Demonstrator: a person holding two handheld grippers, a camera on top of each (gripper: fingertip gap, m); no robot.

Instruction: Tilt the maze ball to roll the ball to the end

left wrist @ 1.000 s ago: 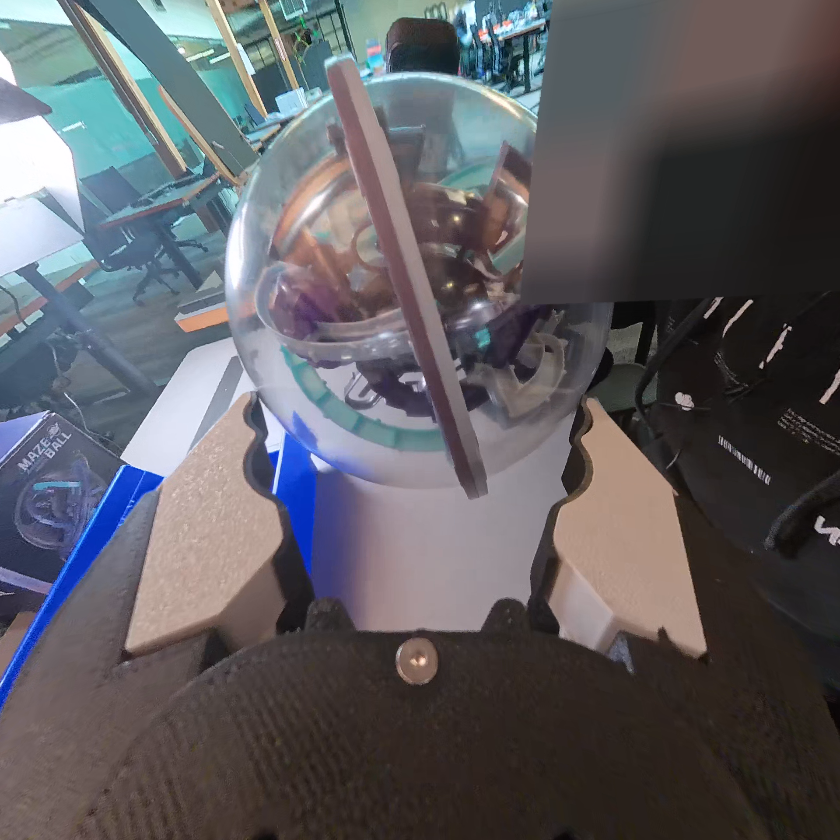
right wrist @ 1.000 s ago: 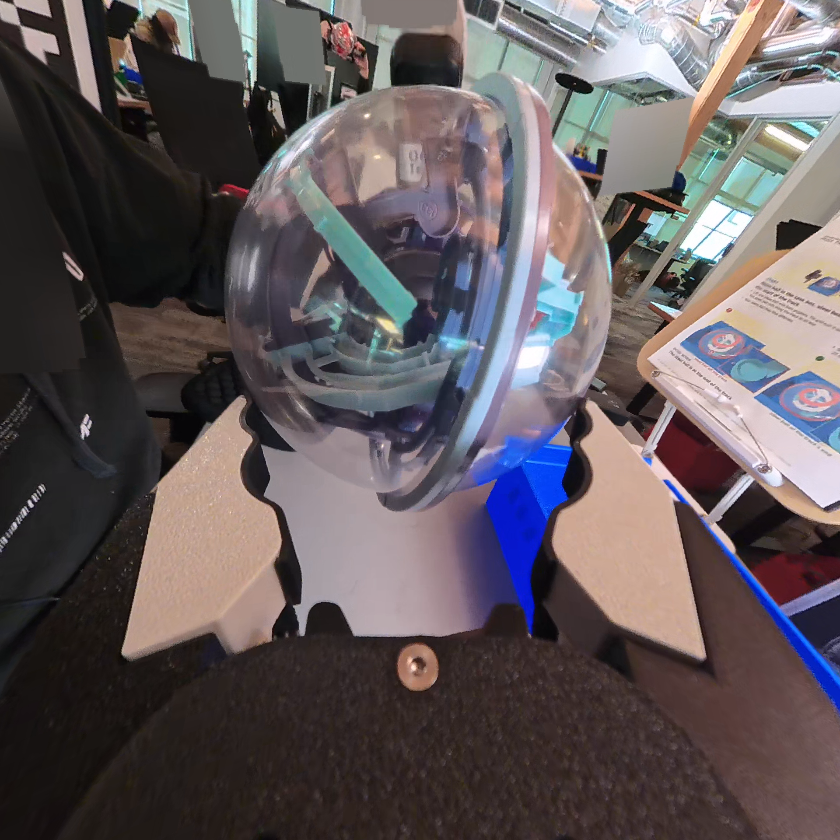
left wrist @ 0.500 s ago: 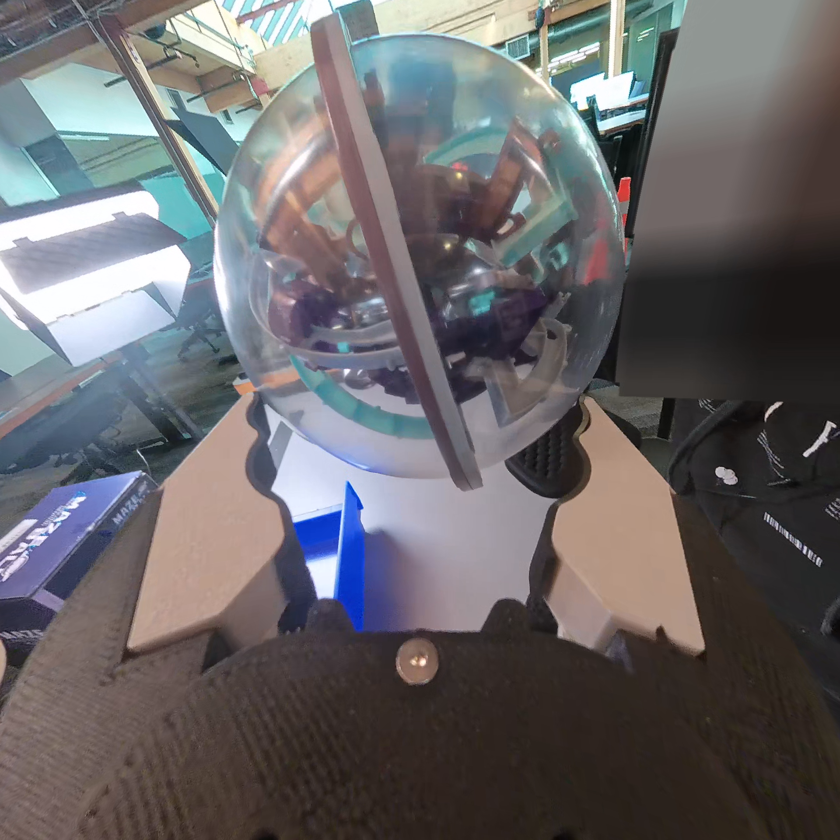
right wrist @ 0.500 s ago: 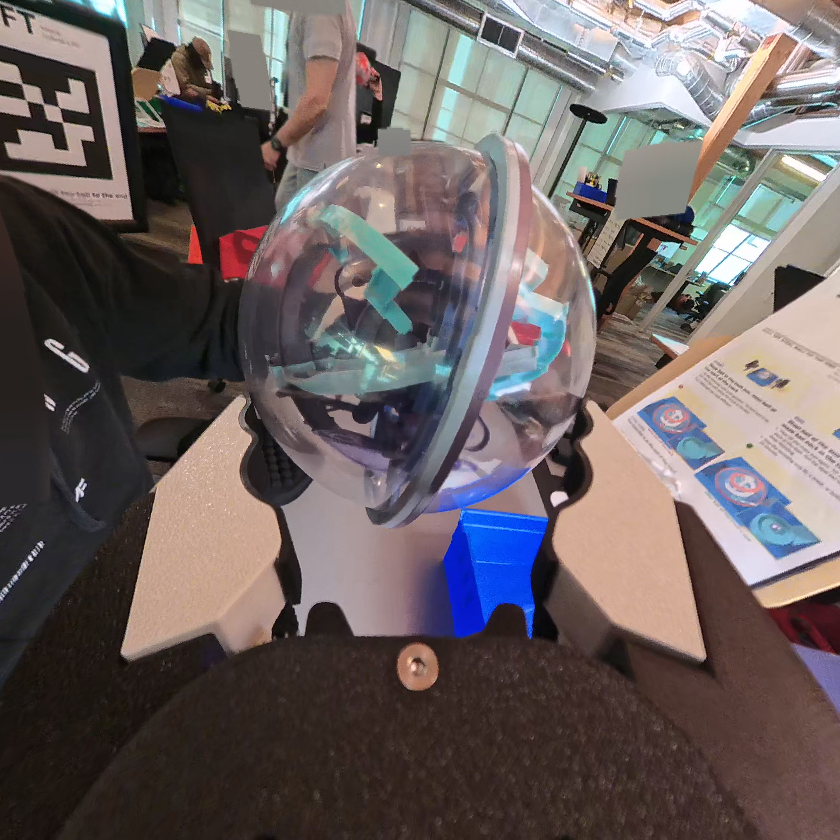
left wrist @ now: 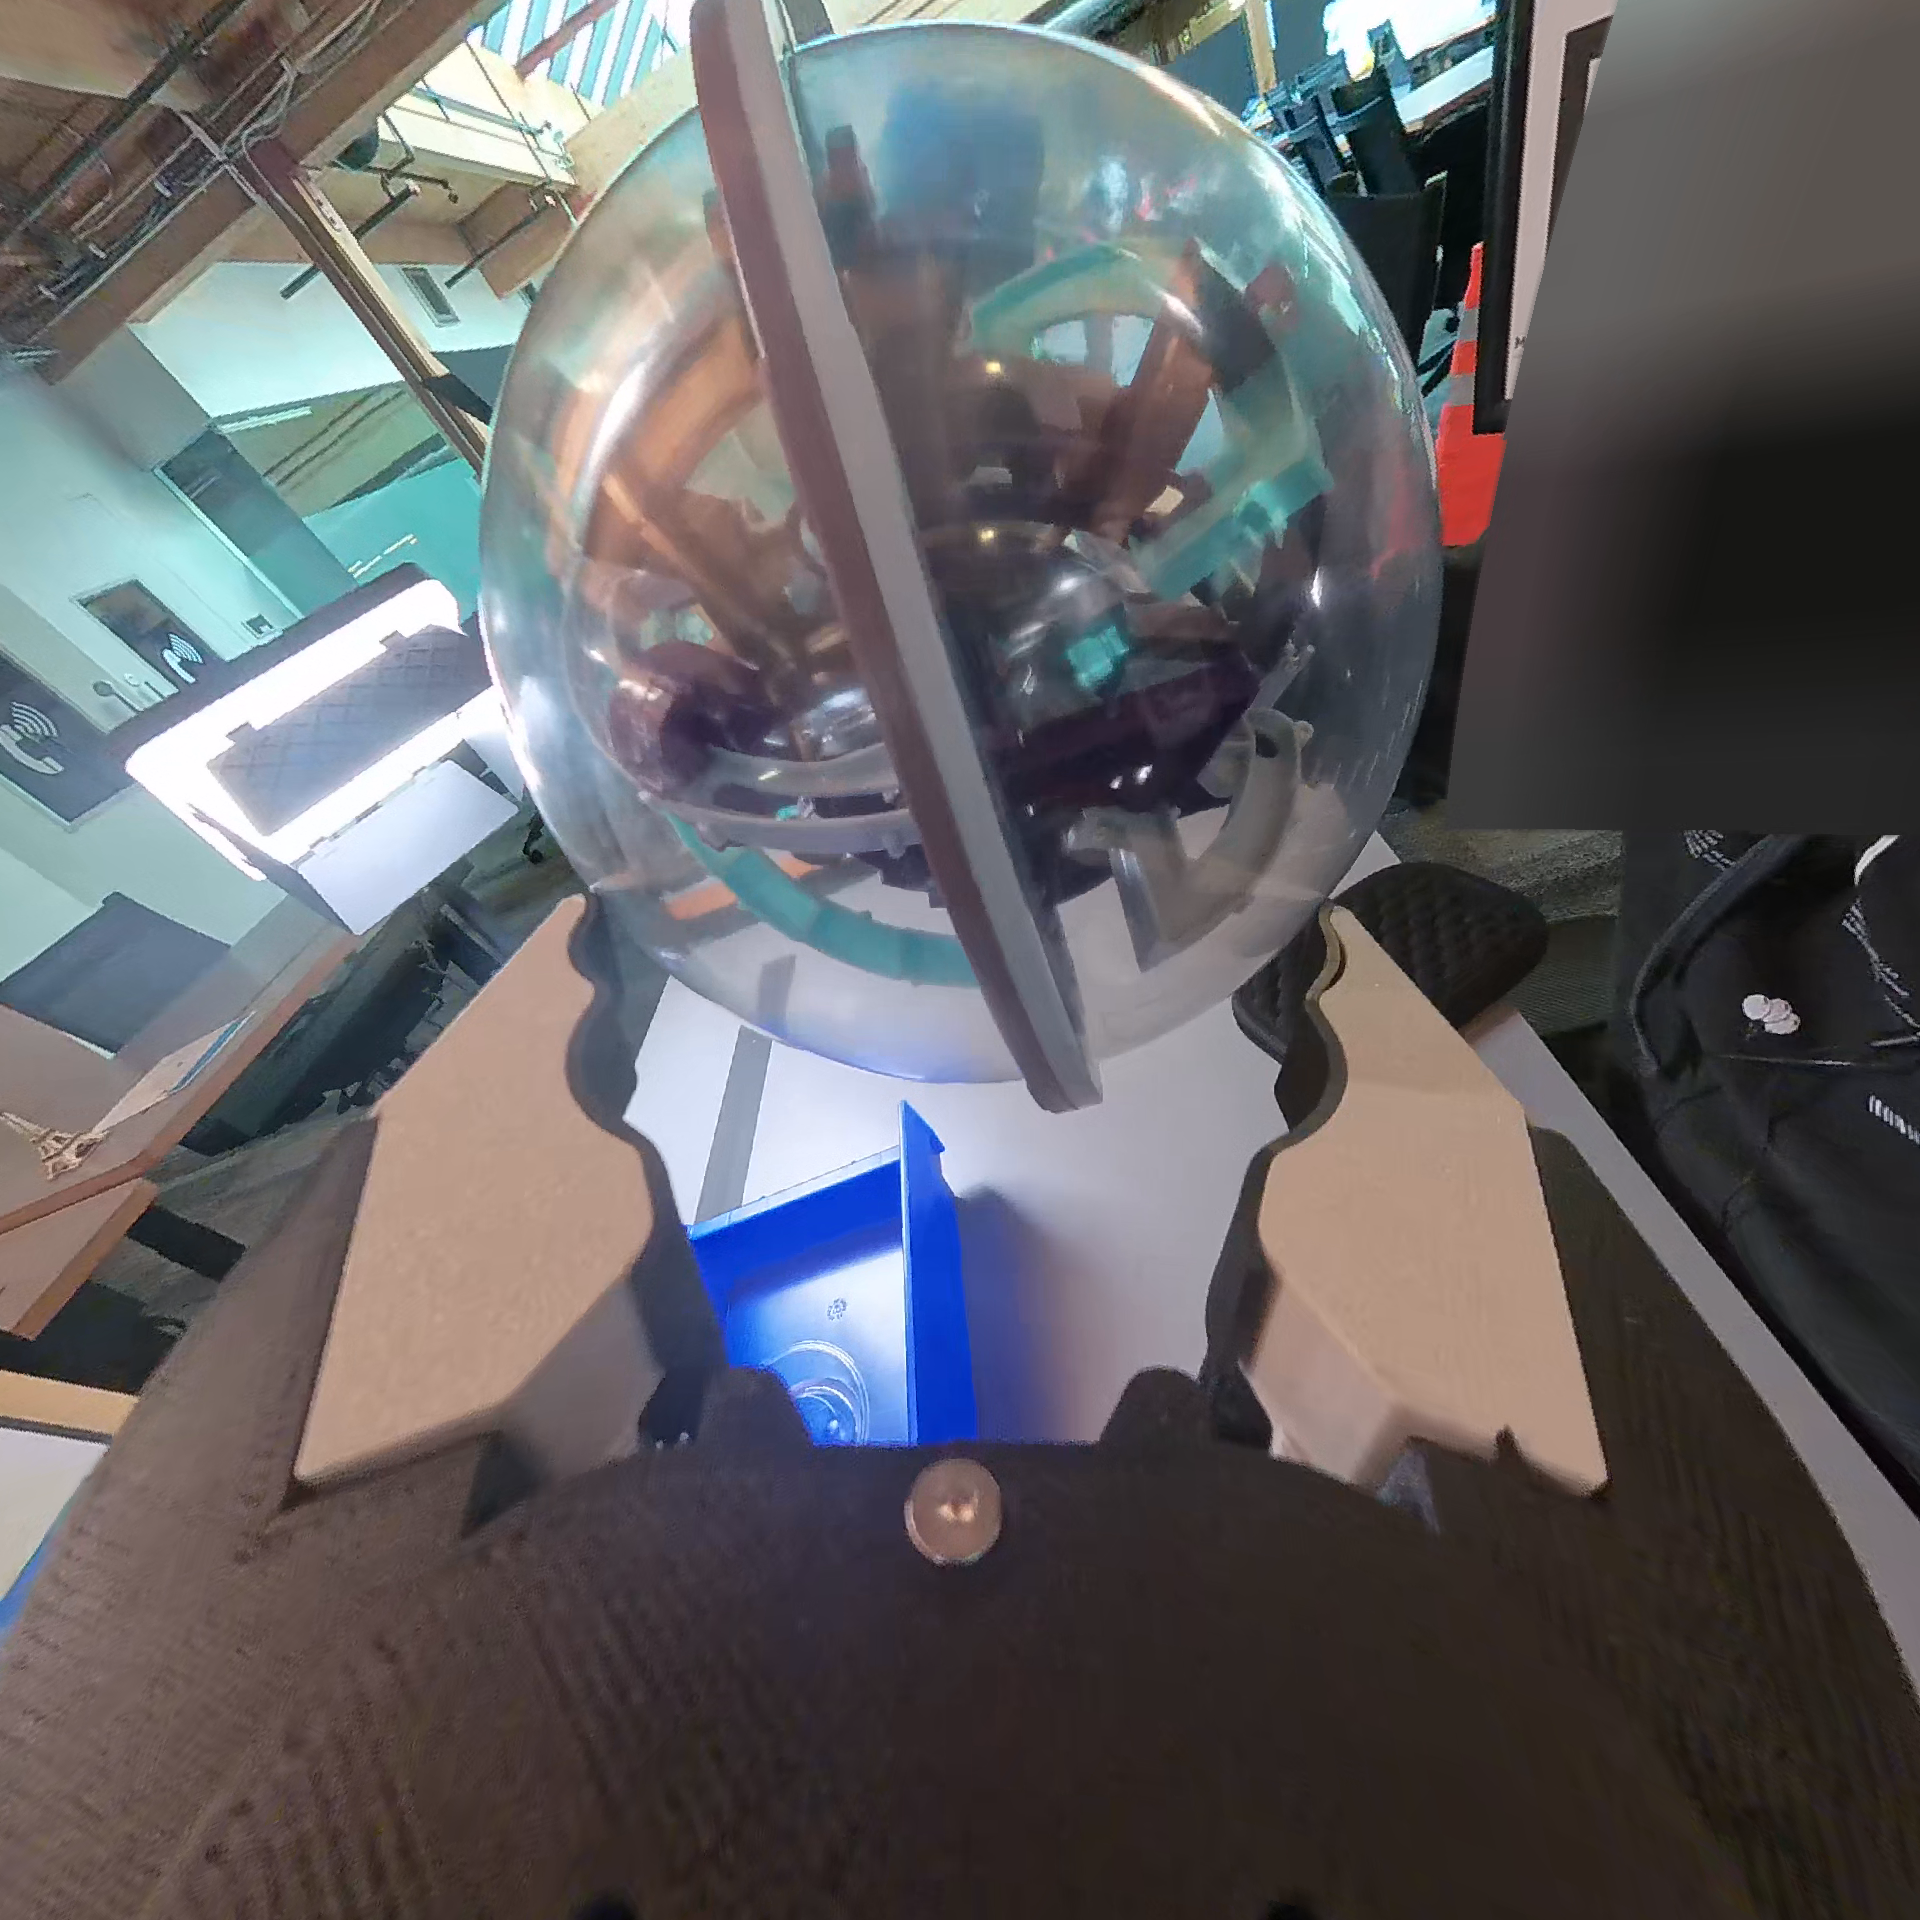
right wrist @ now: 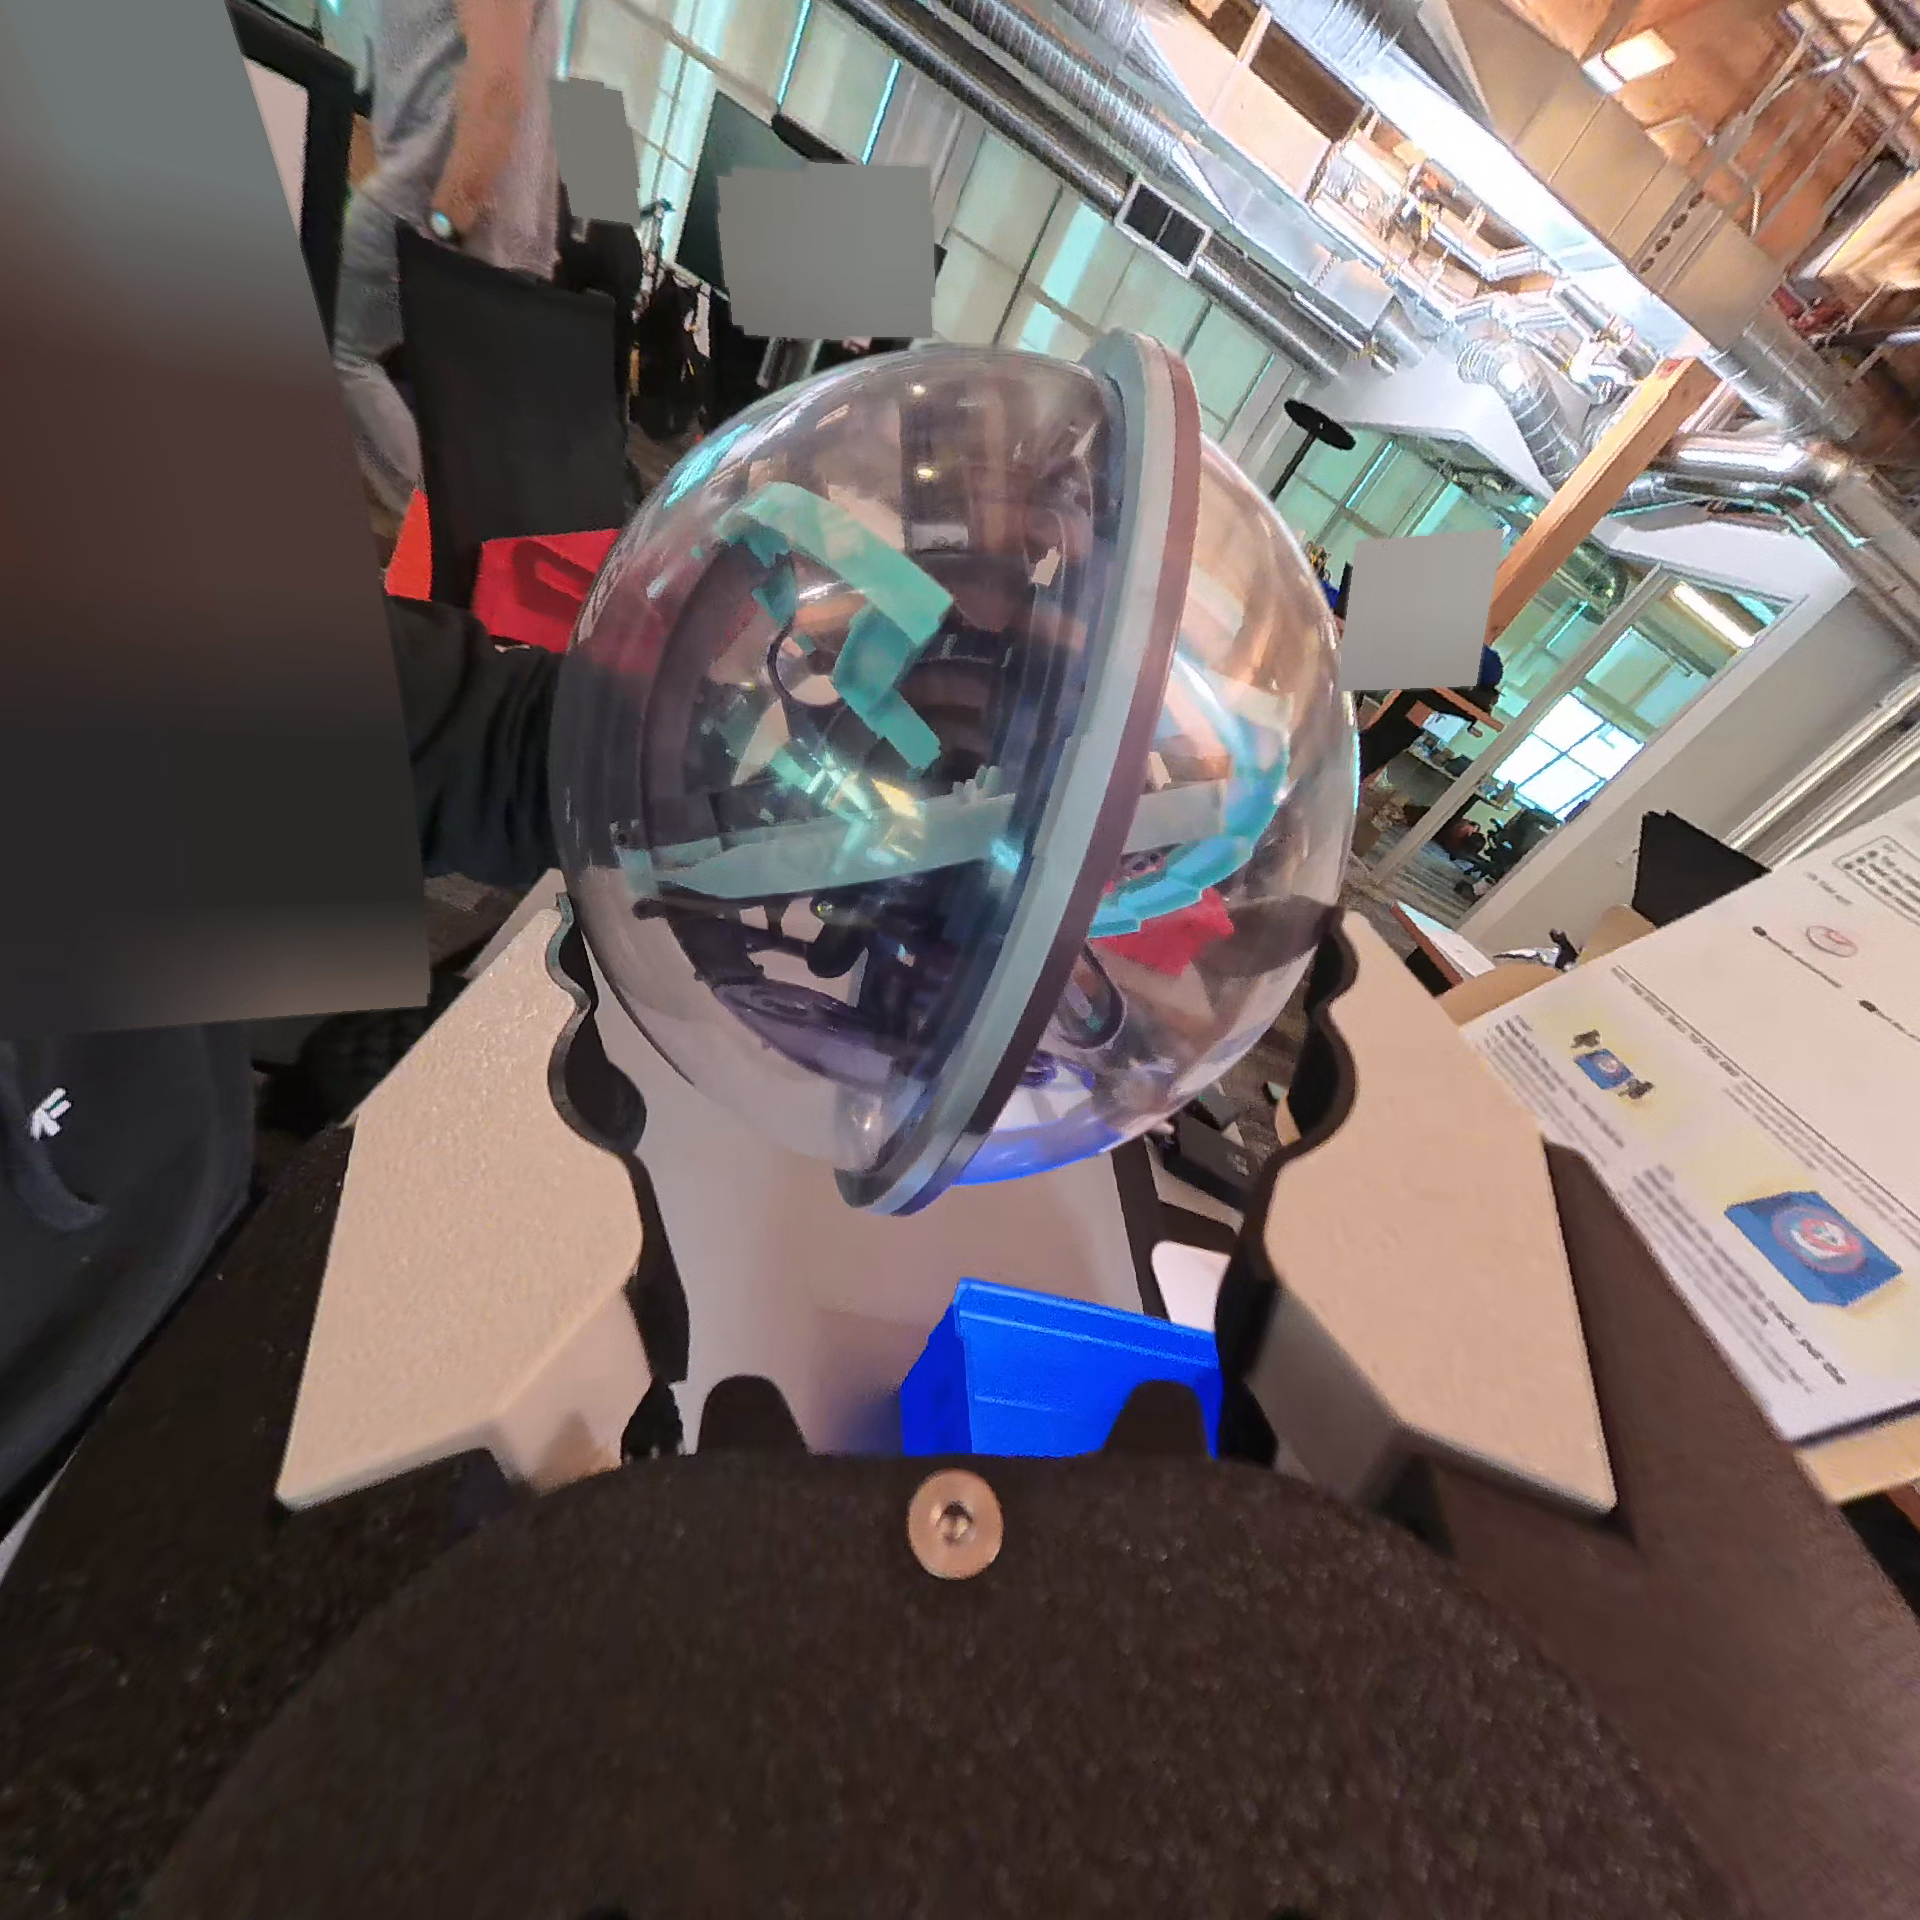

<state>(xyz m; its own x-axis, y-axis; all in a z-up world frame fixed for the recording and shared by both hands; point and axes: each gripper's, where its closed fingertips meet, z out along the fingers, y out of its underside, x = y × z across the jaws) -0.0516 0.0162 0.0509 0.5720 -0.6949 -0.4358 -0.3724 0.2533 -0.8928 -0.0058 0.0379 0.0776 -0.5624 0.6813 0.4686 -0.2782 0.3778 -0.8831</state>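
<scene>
Between my left gripper's (left wrist: 956,935) two pale fingers (left wrist: 499,1195) sits the maze ball (left wrist: 1143,582), a clear sphere held up off the table (left wrist: 1091,1195). Both fingers press its lower sides, so this gripper is clenched on it. Going left to right in the left wrist view: a lit softbox (left wrist: 312,748) stands off to the far left; then comes the ball's left half with brown and purple tracks inside; then its grey rim (left wrist: 904,644), running steeply from top to bottom and leaning right at the foot; then the right half with teal and grey tracks. A silver bead (left wrist: 1070,603) may show near the middle, but I cannot tell for certain that it is the small ball. An orange cone (left wrist: 1465,416) stands farther right. Below the sphere, a blue bin (left wrist: 925,1278) sits on the white table.

From my right gripper (right wrist: 956,935), the same ball (right wrist: 810,790) is wedged between its fingers (right wrist: 488,1195), gripped on both lower sides. To the left is a dark sleeve (right wrist: 478,748); then the ball's left dome with teal ramps; then the rim (right wrist: 1101,790), slanting from upper right to lower left; then the right dome with a red piece. The bin (right wrist: 1060,1371) lies beneath. A printed sheet (right wrist: 1714,1122) rests at the far right.
</scene>
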